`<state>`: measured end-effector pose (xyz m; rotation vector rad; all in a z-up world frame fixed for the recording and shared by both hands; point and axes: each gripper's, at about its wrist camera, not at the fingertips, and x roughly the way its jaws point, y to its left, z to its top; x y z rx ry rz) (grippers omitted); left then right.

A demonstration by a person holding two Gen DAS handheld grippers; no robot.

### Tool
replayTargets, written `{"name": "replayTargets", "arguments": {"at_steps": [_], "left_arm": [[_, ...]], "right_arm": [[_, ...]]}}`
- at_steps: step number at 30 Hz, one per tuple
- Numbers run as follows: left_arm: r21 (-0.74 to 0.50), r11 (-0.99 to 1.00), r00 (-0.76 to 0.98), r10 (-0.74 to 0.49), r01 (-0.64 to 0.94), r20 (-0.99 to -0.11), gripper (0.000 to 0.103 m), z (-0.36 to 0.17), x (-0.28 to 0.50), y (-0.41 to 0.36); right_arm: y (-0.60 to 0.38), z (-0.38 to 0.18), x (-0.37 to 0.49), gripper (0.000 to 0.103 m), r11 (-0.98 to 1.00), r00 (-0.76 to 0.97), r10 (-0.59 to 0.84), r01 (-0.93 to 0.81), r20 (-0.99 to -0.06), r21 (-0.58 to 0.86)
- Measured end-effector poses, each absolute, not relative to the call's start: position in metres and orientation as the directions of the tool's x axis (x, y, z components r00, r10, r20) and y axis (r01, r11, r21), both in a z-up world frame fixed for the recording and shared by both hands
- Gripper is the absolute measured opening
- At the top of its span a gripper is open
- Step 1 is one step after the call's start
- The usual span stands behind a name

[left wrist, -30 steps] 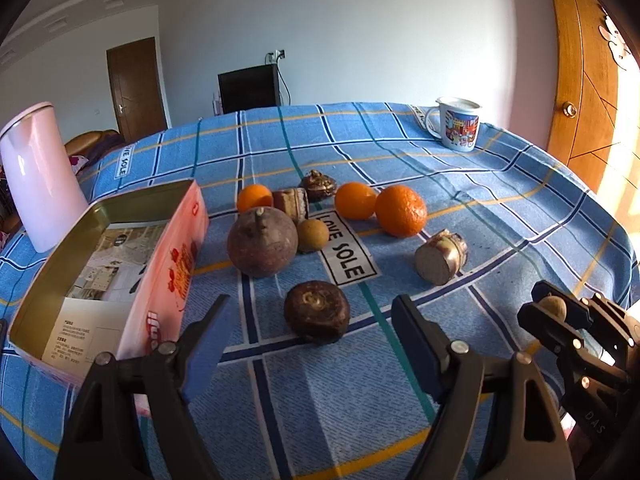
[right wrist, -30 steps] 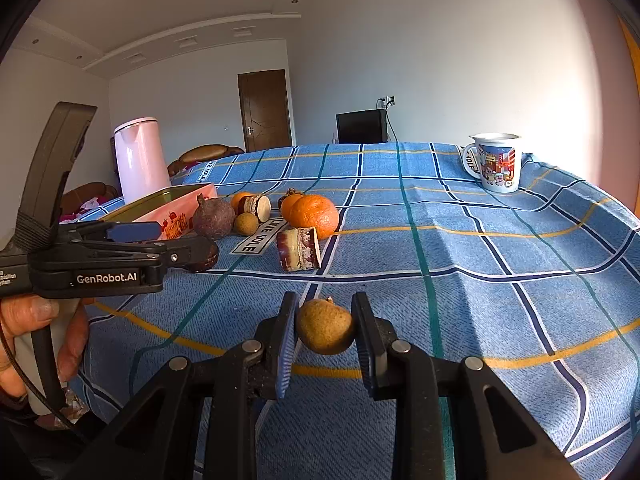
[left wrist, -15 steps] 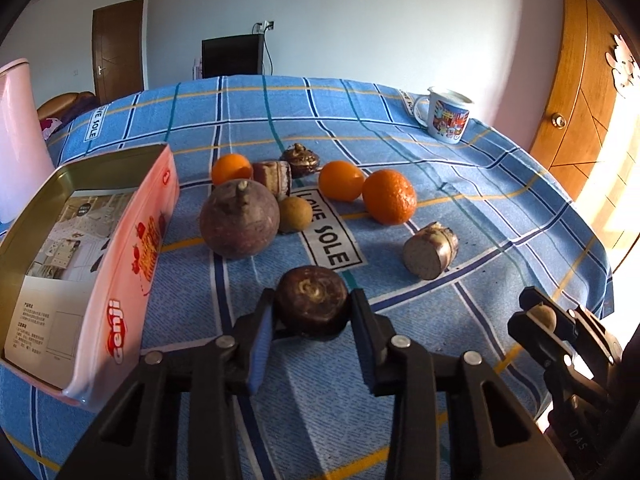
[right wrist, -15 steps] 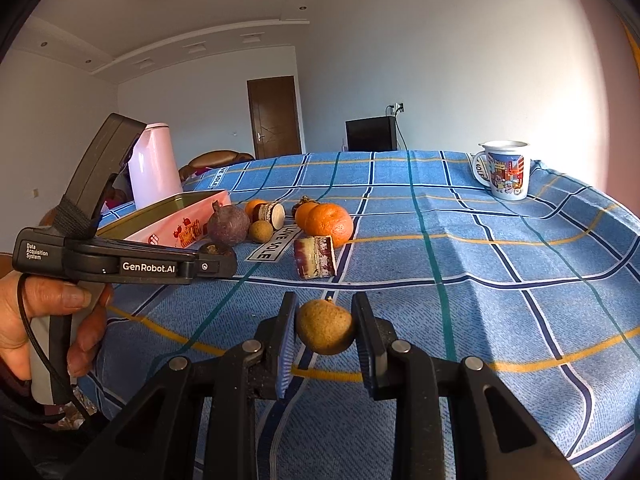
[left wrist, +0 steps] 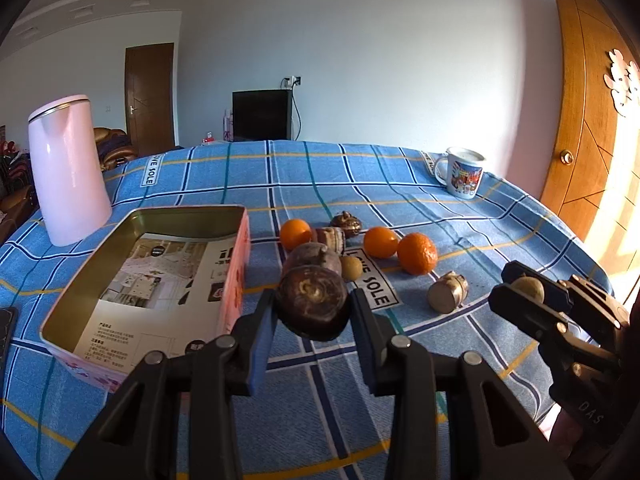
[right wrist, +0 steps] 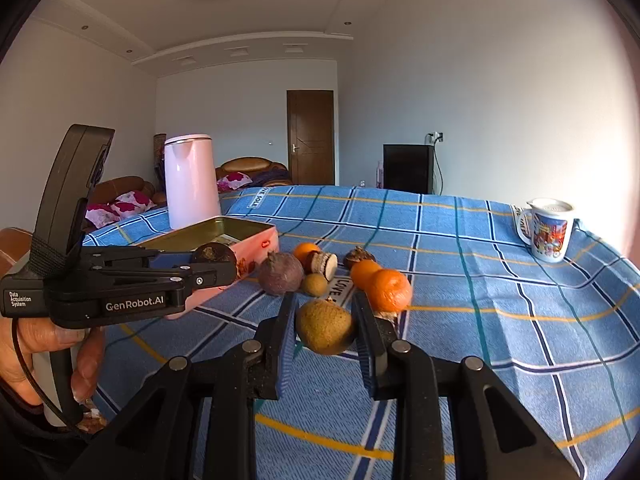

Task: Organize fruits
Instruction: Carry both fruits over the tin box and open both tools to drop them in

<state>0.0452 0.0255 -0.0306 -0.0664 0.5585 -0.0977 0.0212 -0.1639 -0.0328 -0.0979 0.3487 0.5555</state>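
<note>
Both tools are loaded: our left tool is clamped on a dark brown round fruit, lifted off the tabletop, and our right tool is clamped on a small tan fruit. Just left of the left tool sits the open tin, probably the drop spot; the other fruits lie ahead. Round skins could slip from flat pads, the tin's near wall could catch the fruit, and the tools could collide over it
</note>
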Motion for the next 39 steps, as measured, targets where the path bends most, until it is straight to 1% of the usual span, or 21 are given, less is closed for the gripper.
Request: {"name": "replayTargets", "arguments": {"at_steps": [5,10,20,27,37,39], "left_arm": [[-0.107,0.993,0.86,-0.089,0.04,-0.503,0.038,-0.026,0.041,0.048],[-0.124,0.992,0.865,-0.052,-0.012,-0.498,0.038,-0.024,0.042,0.077],[-0.127,0.987,0.851,0.022,-0.103,-0.525,0.038,-0.029,0.059,0.123],[-0.138,0.979,0.839,0.052,-0.15,-0.542,0.038,-0.032,0.065,0.15],[-0.156,0.969,0.824,0.074,-0.193,-0.562,0.038,-0.041,0.071,0.172],[-0.153,0.969,0.819,0.076,-0.196,-0.569,0.038,-0.043,0.072,0.173]], "right_arm": [[-0.139,-0.02,0.03,0.029,0.81,0.765,0.547,-0.587,-0.339,-0.018],[-0.113,-0.011,0.045,0.029,0.777,0.731,0.582,-0.629,-0.356,-0.02],[-0.048,-0.006,0.073,0.029,0.702,0.634,0.655,-0.712,-0.412,0.019],[-0.003,-0.017,0.092,0.029,0.675,0.594,0.654,-0.738,-0.469,0.007],[0.032,-0.032,0.101,0.029,0.655,0.555,0.639,-0.756,-0.533,-0.003],[0.038,-0.034,0.103,0.029,0.653,0.548,0.623,-0.757,-0.558,-0.015]]}}
